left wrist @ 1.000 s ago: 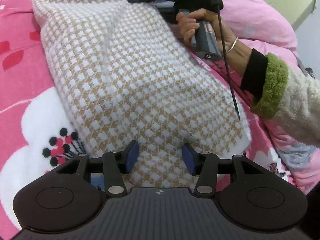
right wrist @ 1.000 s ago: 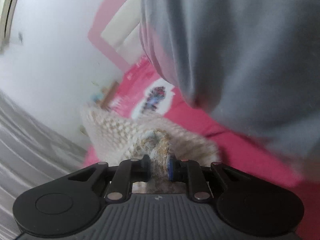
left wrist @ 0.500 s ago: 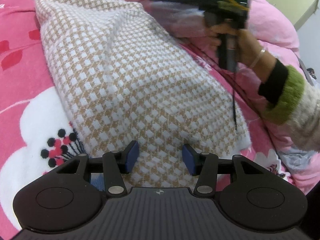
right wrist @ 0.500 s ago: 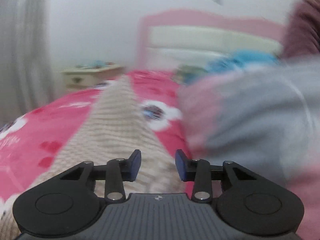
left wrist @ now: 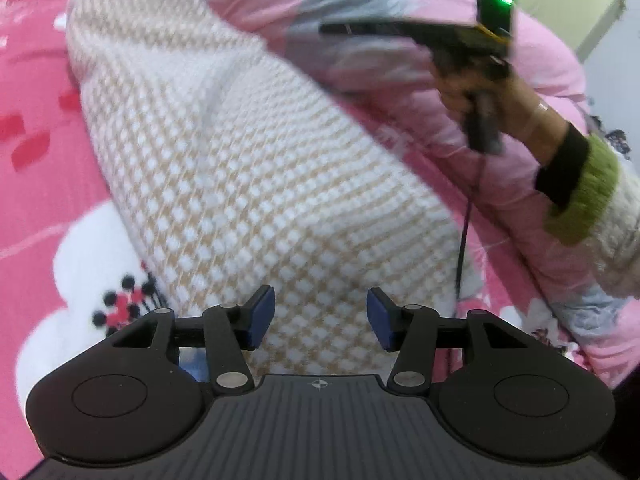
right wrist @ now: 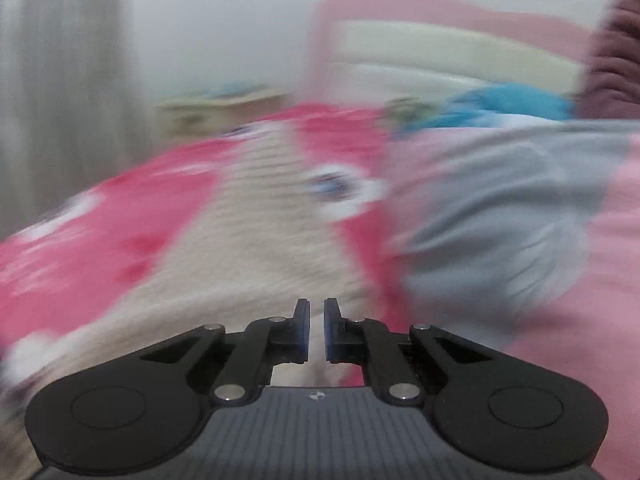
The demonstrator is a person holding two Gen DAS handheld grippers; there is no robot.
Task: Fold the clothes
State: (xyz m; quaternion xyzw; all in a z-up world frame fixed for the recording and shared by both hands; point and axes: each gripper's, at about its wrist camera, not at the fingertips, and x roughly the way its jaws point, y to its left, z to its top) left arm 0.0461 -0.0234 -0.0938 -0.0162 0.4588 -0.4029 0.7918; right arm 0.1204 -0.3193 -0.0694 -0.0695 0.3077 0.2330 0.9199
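Closest thing in the left wrist view is the left gripper (left wrist: 321, 318), jaws spread wide with nothing between them, hovering right over the near end of the beige-and-white checked knit sweater (left wrist: 256, 184). That sweater is lying flat on the pink floral bedspread (left wrist: 44, 184) as a long folded strip running away from the camera, so my guess is the left side is parked there ready to pin or grab that near hem for the next fold. Further back and to the right, the person's right hand (left wrist: 486, 92) is holding the right gripper (right wrist: 317, 330) up in the air above the pink and grey quilt (left wrist: 360, 12), clear of the sweater. In its own view those jaws are nearly closed, just a thin gap, and I can't see any fabric in there. That view is badly blurred, but the sweater (right wrist: 256, 248) shows below and ahead, with a headboard (right wrist: 440, 48) way in the back.
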